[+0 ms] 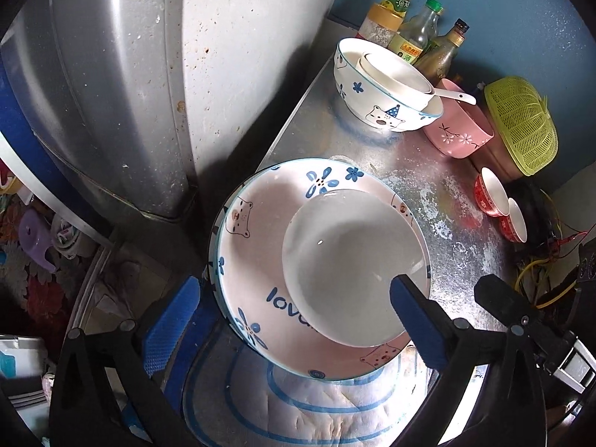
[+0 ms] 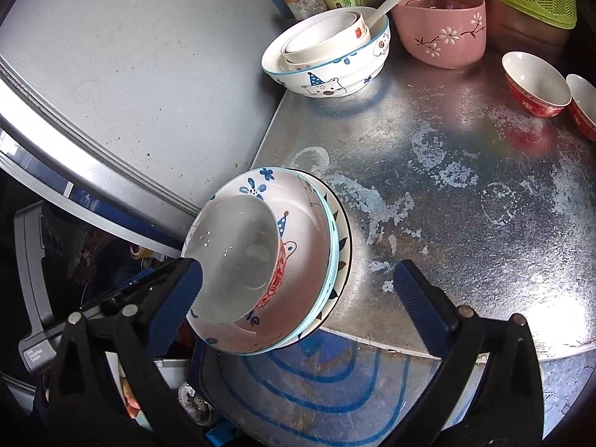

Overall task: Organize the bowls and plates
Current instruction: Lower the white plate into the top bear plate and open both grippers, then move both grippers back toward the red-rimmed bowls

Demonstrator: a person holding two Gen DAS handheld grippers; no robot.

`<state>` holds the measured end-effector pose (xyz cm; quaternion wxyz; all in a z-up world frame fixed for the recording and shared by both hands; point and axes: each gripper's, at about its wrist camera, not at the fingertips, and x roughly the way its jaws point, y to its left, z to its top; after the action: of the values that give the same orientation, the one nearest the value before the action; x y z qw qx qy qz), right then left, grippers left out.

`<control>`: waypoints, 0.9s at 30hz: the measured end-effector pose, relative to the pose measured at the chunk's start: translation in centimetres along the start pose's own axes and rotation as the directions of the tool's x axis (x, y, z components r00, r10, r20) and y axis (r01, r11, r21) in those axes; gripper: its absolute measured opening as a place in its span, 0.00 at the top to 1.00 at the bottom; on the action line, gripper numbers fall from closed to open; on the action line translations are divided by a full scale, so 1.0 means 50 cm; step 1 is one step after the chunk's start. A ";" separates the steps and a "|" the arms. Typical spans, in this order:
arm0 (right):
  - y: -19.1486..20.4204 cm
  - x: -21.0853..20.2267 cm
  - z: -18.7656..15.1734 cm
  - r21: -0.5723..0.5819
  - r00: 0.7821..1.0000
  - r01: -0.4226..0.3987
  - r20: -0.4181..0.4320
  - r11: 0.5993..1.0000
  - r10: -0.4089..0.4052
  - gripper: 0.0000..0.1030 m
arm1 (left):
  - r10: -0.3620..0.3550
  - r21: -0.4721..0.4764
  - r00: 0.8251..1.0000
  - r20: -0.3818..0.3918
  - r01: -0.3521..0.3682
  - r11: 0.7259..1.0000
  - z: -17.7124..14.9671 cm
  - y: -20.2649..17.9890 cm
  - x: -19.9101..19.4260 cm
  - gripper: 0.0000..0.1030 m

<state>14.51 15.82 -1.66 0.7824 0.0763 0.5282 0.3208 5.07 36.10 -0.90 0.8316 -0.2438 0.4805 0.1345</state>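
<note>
A stack of plates (image 1: 260, 260) with blue flowers and bears sits at the near left edge of the metal counter (image 1: 428, 186). A small red bowl with a white inside (image 1: 346, 268) rests on it. My left gripper (image 1: 294, 320) is open with its jaws wide around the stack, one finger (image 1: 413, 316) over the bowl's rim. In the right wrist view the stack (image 2: 309, 260) and the bowl (image 2: 234, 257) lie between the open jaws of my right gripper (image 2: 298, 290). A bear bowl (image 1: 376, 100) holding smaller bowls and a spoon stands farther back.
A pink flowered bowl (image 1: 458, 134), two small red bowls (image 1: 495, 197), sauce bottles (image 1: 417, 33) and a green basket (image 1: 521, 123) stand along the back and right. A grey appliance (image 1: 130, 74) stands at the left, beyond the counter's edge.
</note>
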 end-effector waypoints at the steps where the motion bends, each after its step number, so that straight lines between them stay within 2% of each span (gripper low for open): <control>1: -0.005 -0.009 -0.003 0.003 1.000 0.003 0.004 1.000 -0.003 0.00 | 0.000 0.002 1.000 0.003 0.000 1.000 -0.005 -0.003 -0.004 0.01; 12: -0.080 -0.110 -0.045 0.070 0.998 0.029 0.056 0.997 -0.033 0.00 | -0.011 0.036 1.000 0.022 0.010 0.999 -0.057 -0.071 -0.039 0.01; 27: -0.211 -0.251 -0.128 0.177 0.989 0.021 0.142 0.984 -0.046 0.00 | -0.025 0.169 1.000 0.015 0.023 0.985 -0.149 -0.238 -0.054 0.01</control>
<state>10.37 -1.14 0.54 0.8143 0.1590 0.4973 0.2535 3.69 22.09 1.62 0.8549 -0.1770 0.4801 0.0854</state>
